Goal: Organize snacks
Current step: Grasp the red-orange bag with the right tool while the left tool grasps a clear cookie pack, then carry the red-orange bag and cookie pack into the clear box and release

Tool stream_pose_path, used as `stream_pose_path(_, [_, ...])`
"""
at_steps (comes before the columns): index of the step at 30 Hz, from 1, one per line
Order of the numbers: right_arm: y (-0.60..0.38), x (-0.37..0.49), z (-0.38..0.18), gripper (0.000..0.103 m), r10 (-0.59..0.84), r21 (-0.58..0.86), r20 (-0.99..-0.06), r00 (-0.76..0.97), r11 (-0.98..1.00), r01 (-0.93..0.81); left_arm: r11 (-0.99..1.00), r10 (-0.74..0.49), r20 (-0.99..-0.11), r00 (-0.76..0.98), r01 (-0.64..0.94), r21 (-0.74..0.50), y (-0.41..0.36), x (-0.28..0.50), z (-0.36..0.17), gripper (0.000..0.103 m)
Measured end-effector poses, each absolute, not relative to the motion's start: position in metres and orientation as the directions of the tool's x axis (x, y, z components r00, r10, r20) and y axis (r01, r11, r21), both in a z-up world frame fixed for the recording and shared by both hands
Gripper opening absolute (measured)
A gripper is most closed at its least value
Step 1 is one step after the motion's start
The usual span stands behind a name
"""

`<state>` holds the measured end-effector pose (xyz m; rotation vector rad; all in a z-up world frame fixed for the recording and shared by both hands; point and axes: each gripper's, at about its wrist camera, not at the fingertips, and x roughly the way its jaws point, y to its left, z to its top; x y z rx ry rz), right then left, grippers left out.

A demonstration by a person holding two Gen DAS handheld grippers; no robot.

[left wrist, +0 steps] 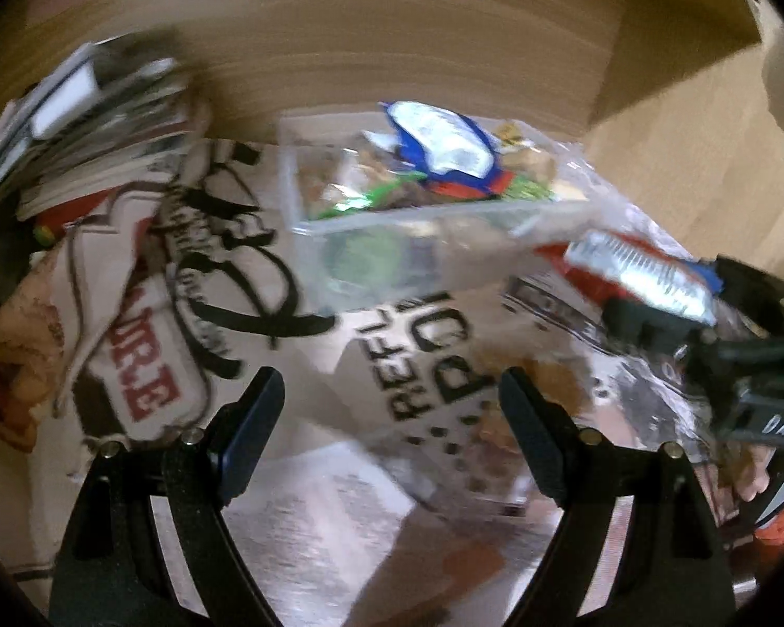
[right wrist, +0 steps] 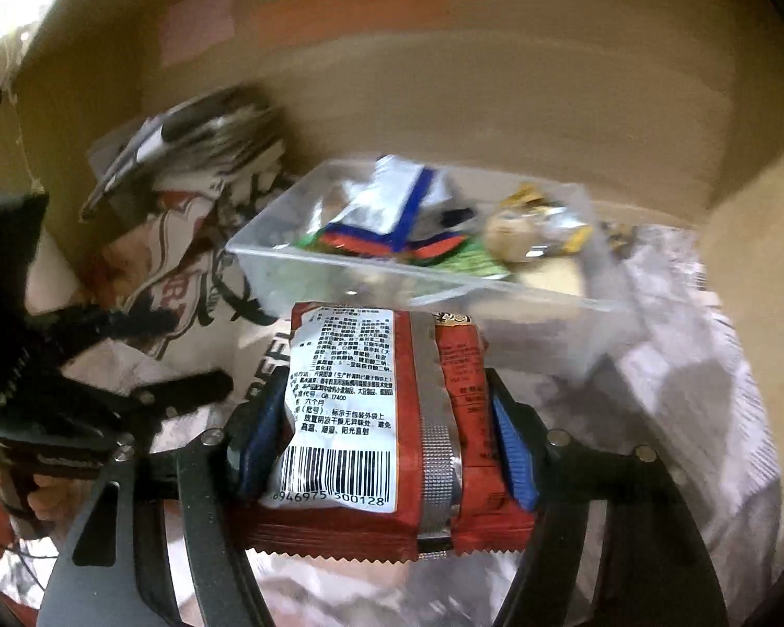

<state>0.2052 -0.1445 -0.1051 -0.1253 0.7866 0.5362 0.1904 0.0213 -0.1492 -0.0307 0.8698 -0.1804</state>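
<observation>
Red snack packet (right wrist: 387,418) sits between right gripper (right wrist: 392,449) pads, barcode side up, both blue pads (right wrist: 515,449) pressing its sides: pinched. Packet hangs just in front of clear plastic box (right wrist: 339,266), which holds mixed small wrapped snacks (right wrist: 392,209). Box rests on large printed bags (left wrist: 193,240) inside cardboard carton (right wrist: 496,78). Left gripper (left wrist: 389,418) spread wide, nothing between jaws, above printed bags. Same packet visible at right edge of left wrist view (left wrist: 643,271).

left gripper (left wrist: 387,407): jaws wide, empty | right gripper (right wrist: 387,433): clamped on packet
</observation>
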Motion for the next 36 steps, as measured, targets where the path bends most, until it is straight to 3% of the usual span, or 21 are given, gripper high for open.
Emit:
stream_pose_path(9, [-0.183, 0.189, -0.098, 0.067, 0.4, 0.129, -0.67, 0.625, 0.892, -0.433, 0.966, -0.231, -0.797, 0.558, 0.229, -0.119, -0.03, 0.19, -0.168, 0.089])
stream_pose_path(17, [-0.2, 0.184, -0.102, 0.067, 0.404, 0.158, -0.668, 0.624, 0.897, -0.412, 0.965, -0.21, -0.829, 0.519, 0.246, -0.09, -0.056, 0.197, -0.191, 0.086])
stream_pose_path(20, [-0.2, 0.184, -0.103, 0.067, 0.41, 0.162, -0.665, 0.624, 0.895, -0.416, 0.968, -0.194, -0.816, 0.544, 0.24, -0.07, -0.053, 0.197, -0.193, 0.071])
stream_pose_path(26, [-0.195, 0.188, -0.103, 0.067, 0.417, 0.162, -0.658, 0.627, 0.891, -0.423, 0.974, -0.185, -0.798, 0.574, 0.217, -0.07, -0.039, 0.195, -0.181, 0.069])
stream_pose_path(36, [-0.179, 0.208, -0.081, 0.067, 0.438, 0.141, -0.607, 0.663, 0.881, -0.452, 0.983, -0.175, -0.689, 0.704, 0.164, -0.082, -0.005, 0.2, -0.12, 0.069])
